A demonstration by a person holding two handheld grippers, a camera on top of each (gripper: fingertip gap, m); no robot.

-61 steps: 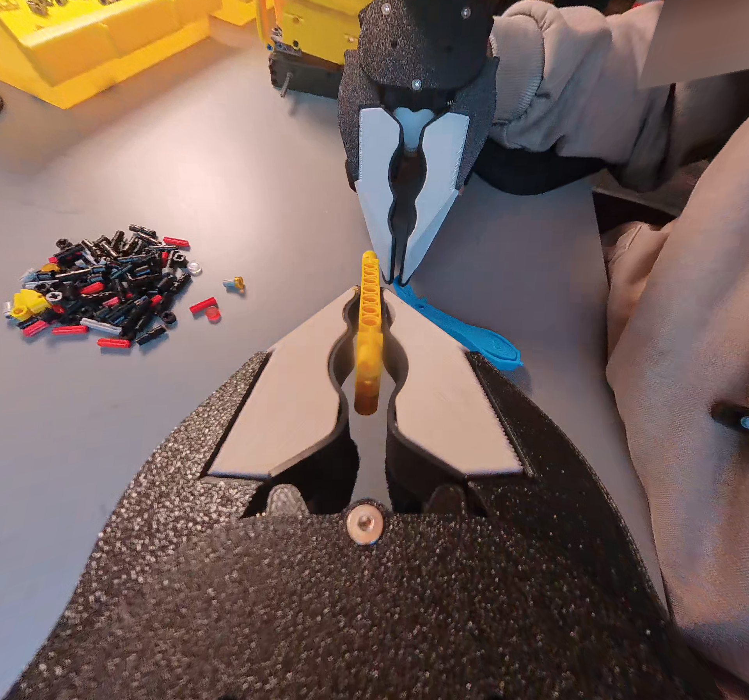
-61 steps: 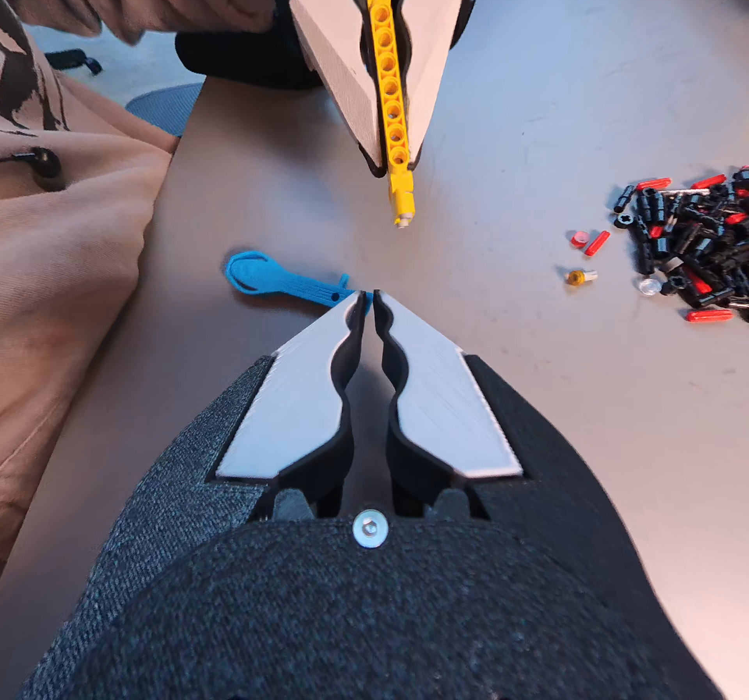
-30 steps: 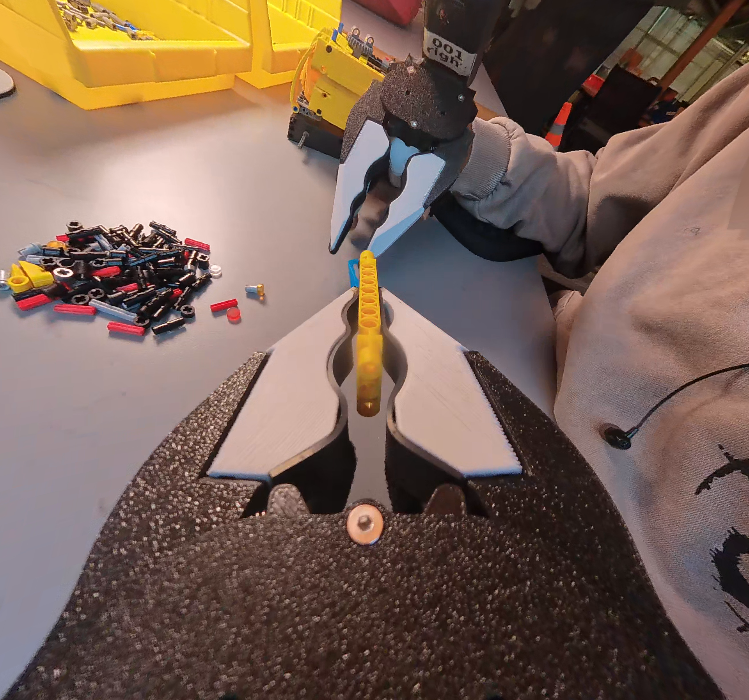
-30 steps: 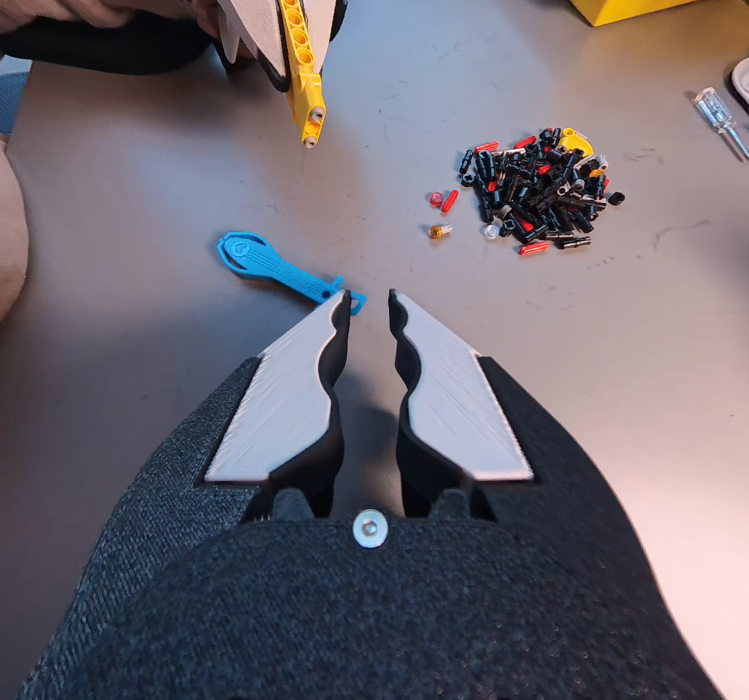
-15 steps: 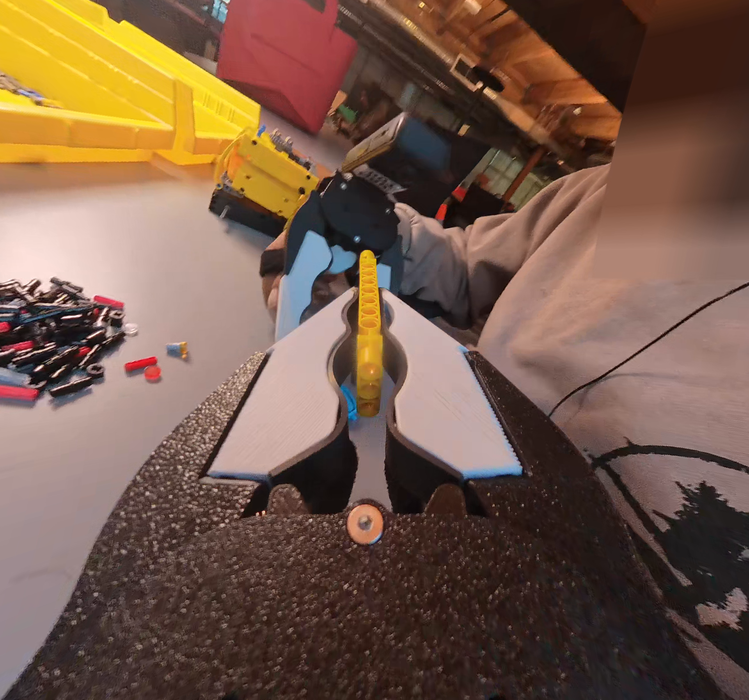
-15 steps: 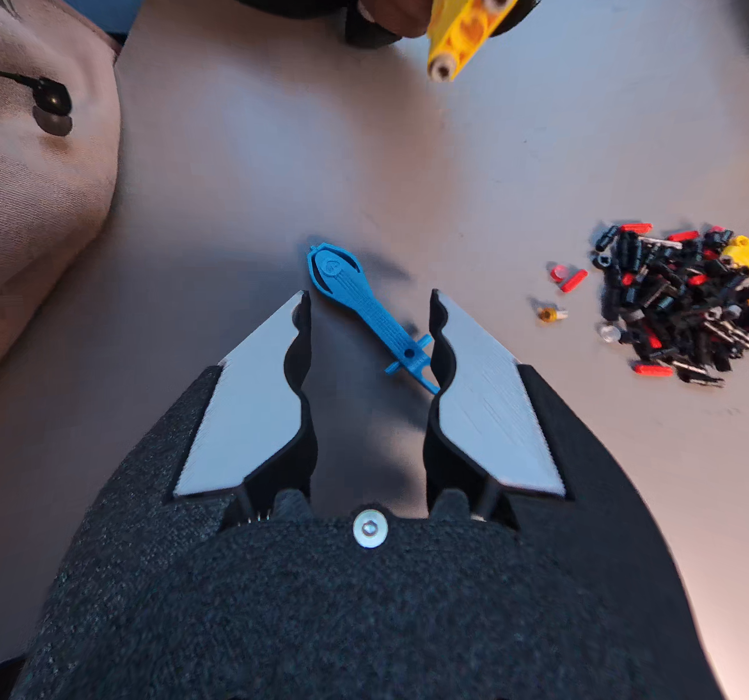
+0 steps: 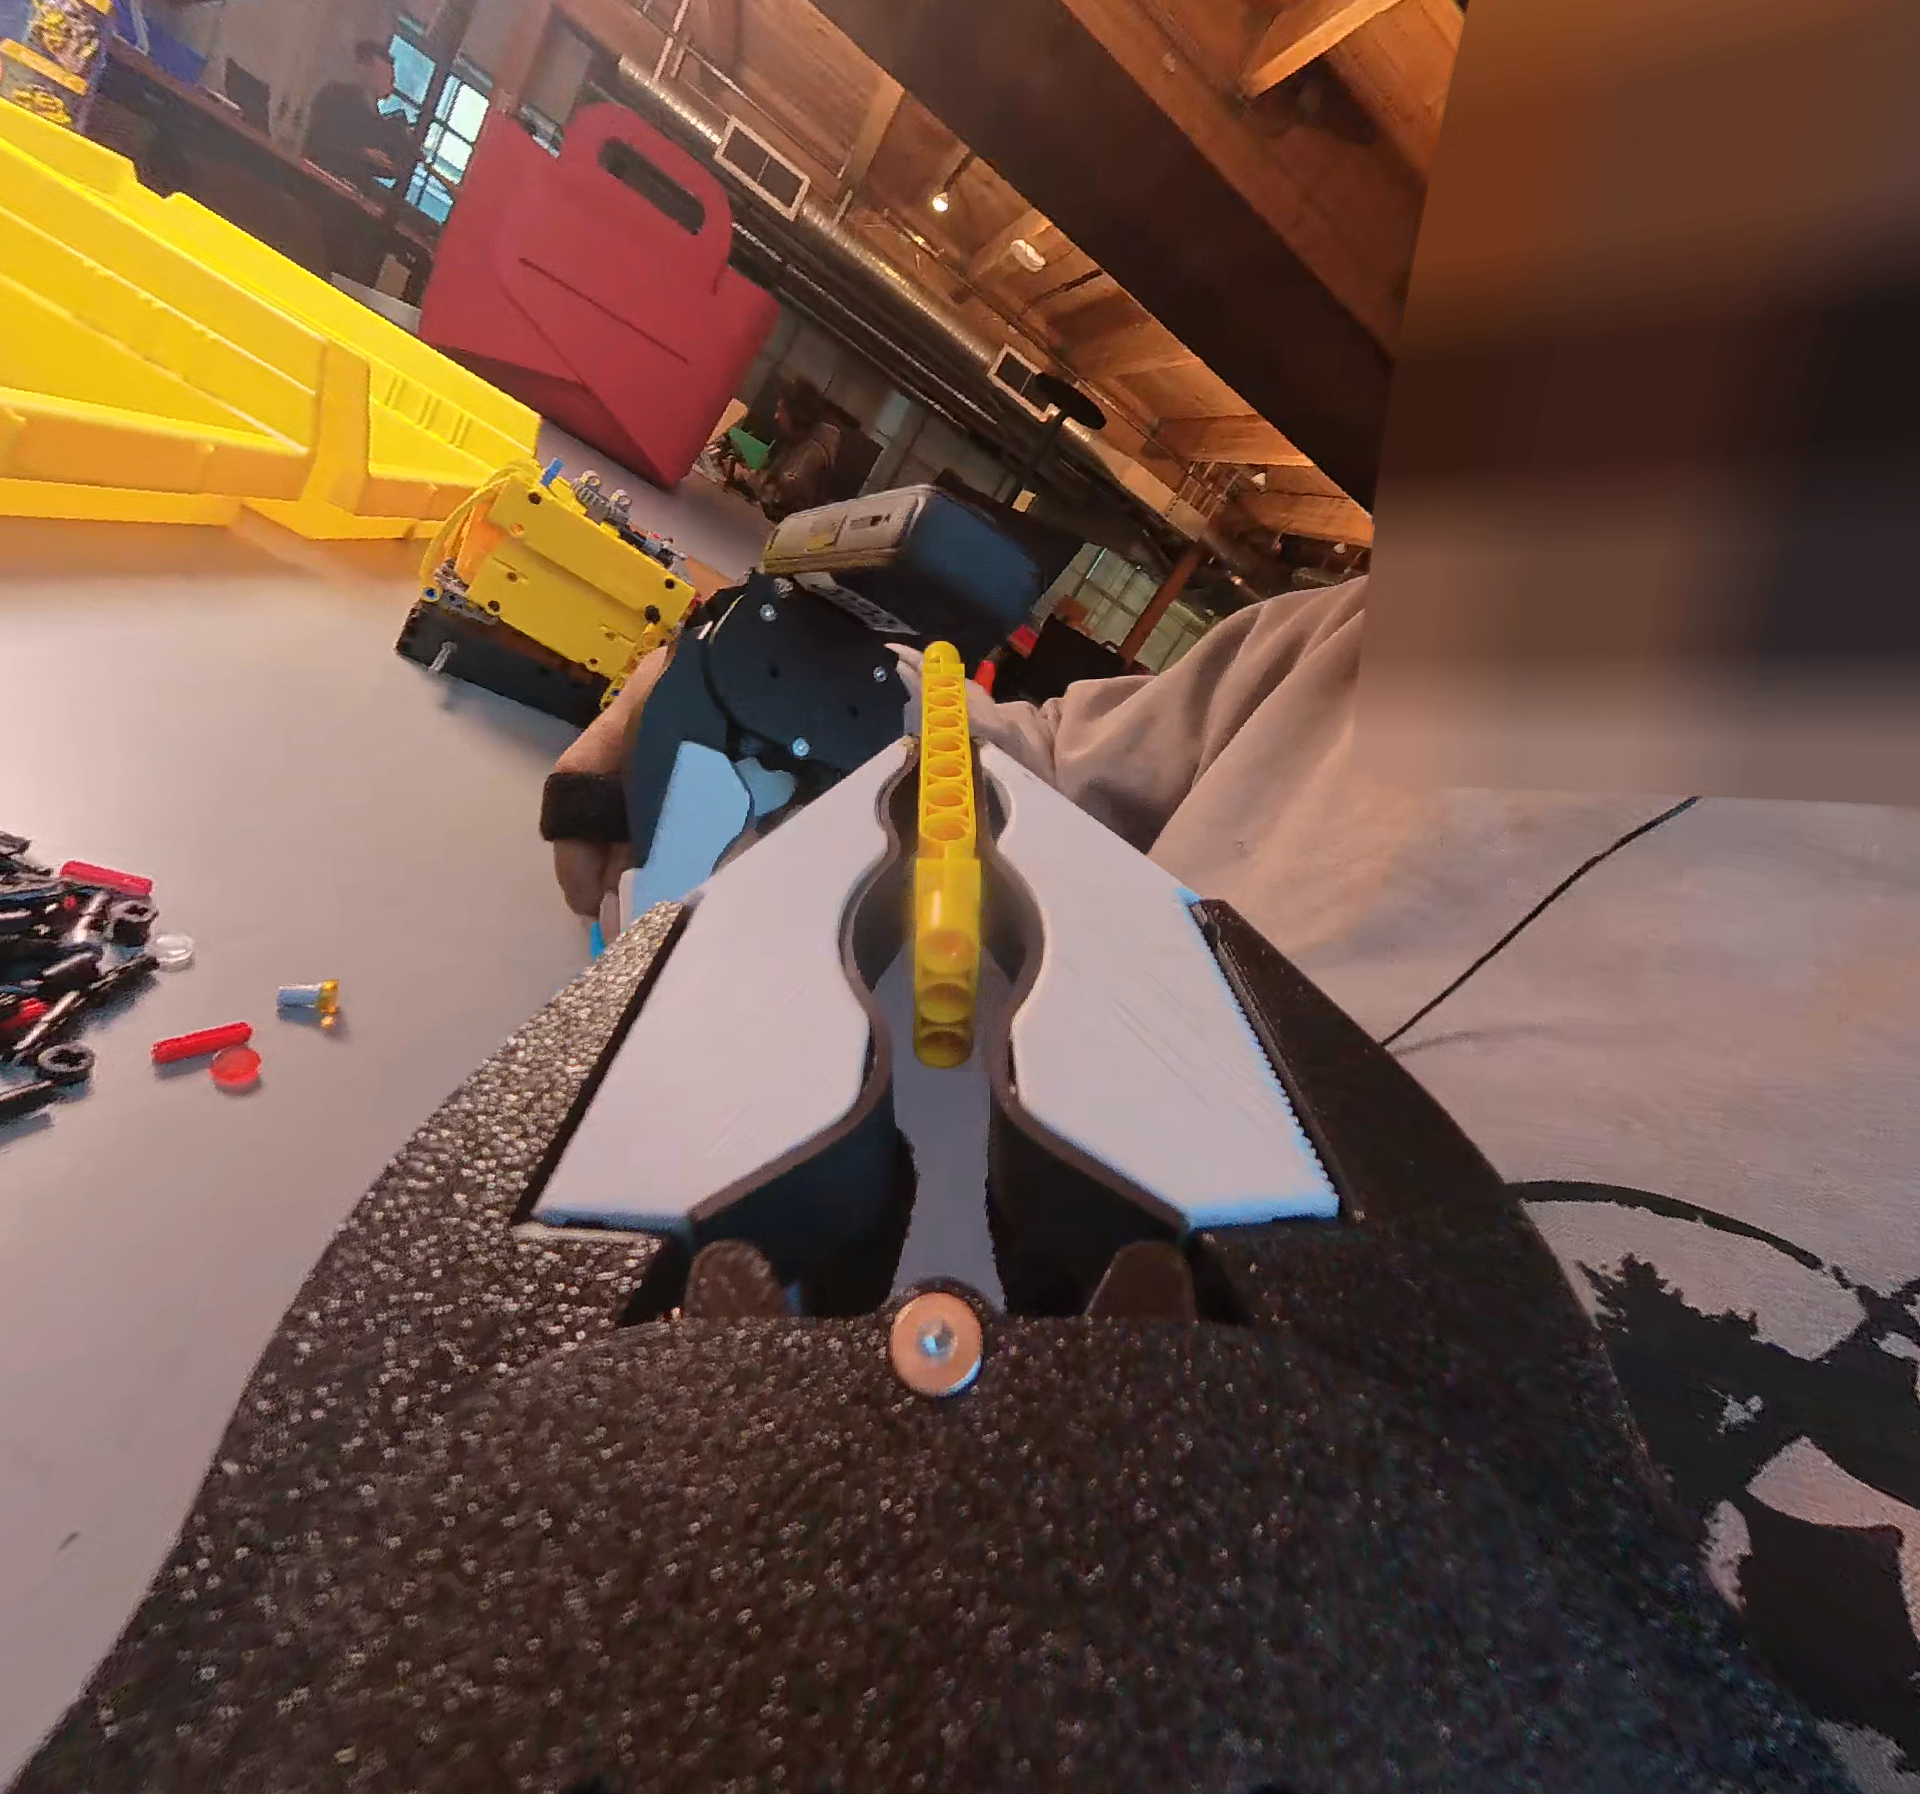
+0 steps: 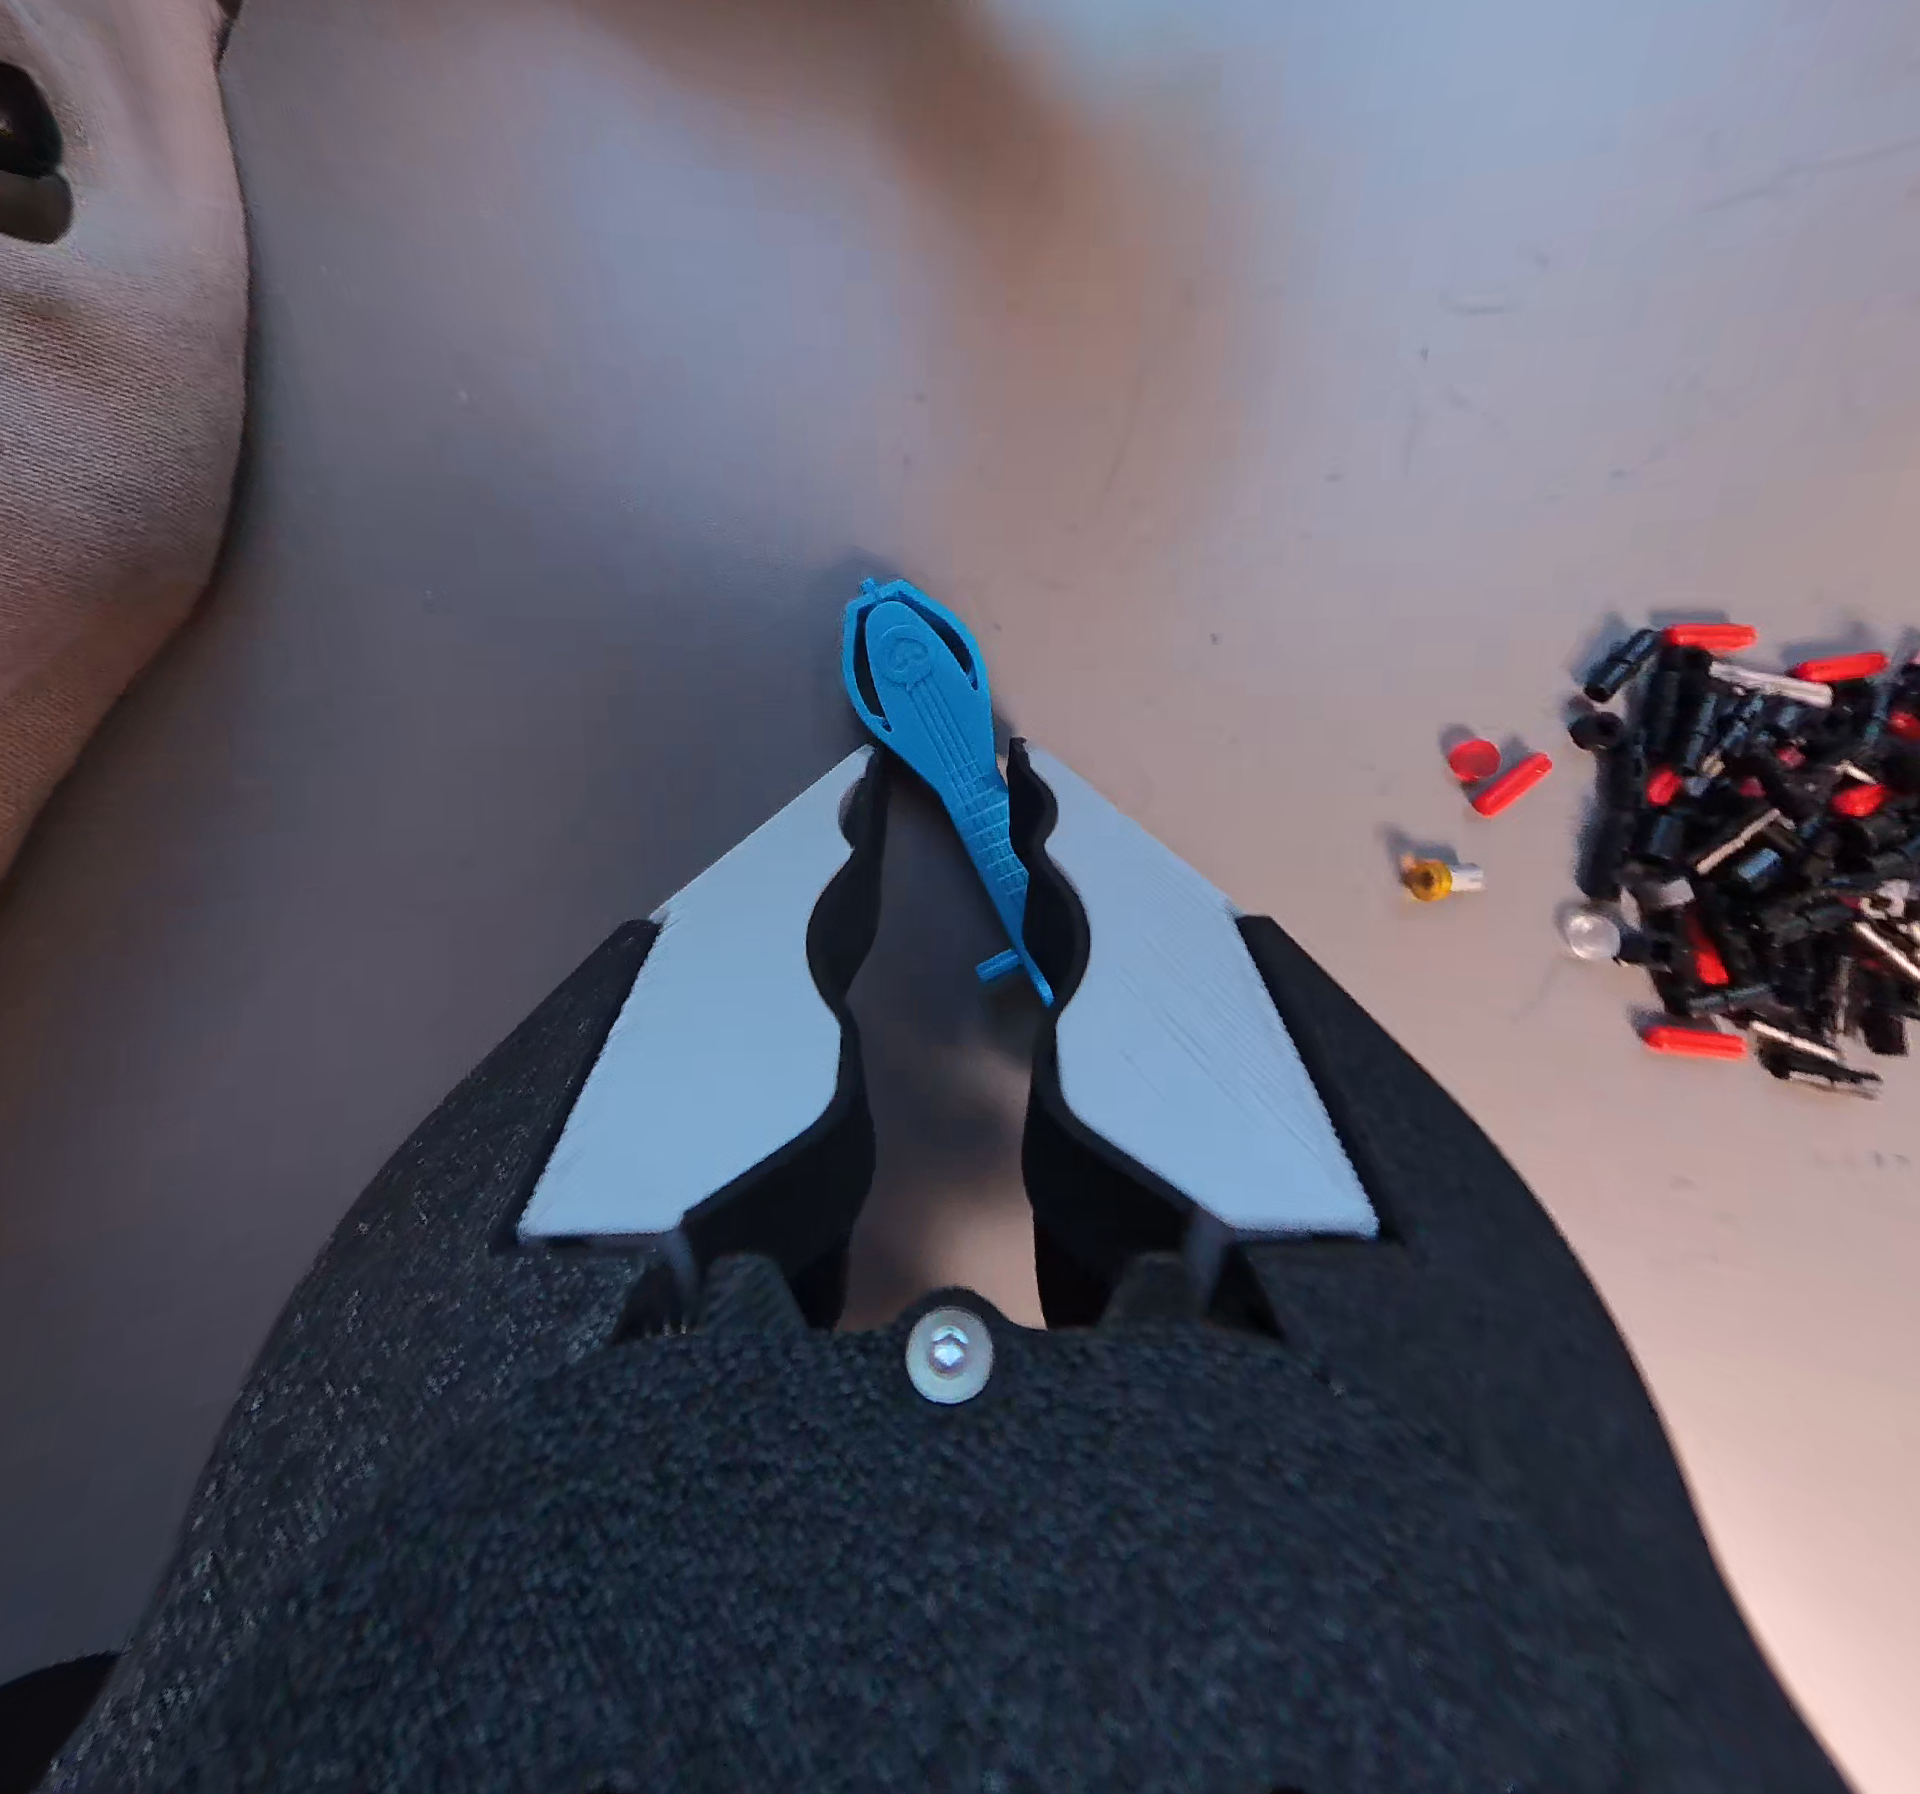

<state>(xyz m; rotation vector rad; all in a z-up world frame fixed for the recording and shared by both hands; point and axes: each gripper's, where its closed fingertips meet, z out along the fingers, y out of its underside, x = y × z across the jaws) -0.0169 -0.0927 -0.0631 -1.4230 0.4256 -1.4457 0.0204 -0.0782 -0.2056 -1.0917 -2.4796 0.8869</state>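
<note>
My left gripper is shut on a long yellow beam with holes and holds it up off the grey table, tilted upward. My right gripper is open and low over the table, its jaws on either side of a flat blue tool. The tool's handle lies against the right finger and its round head sticks out past the tips. The right gripper also shows in the left wrist view, pointing down behind the beam.
A pile of small black and red pins lies right of the right gripper, with a red pin and an orange piece loose beside it. Yellow bins, a yellow model and a red box stand farther back. A person's sweatshirt is at the left. Tip to tip, the grippers are about 15 centimetres apart.
My left gripper has tilted upward with the yellow beam. My right gripper opened, came down over the blue tool and has narrowed around it; the tool has turned to lie along the fingers.
</note>
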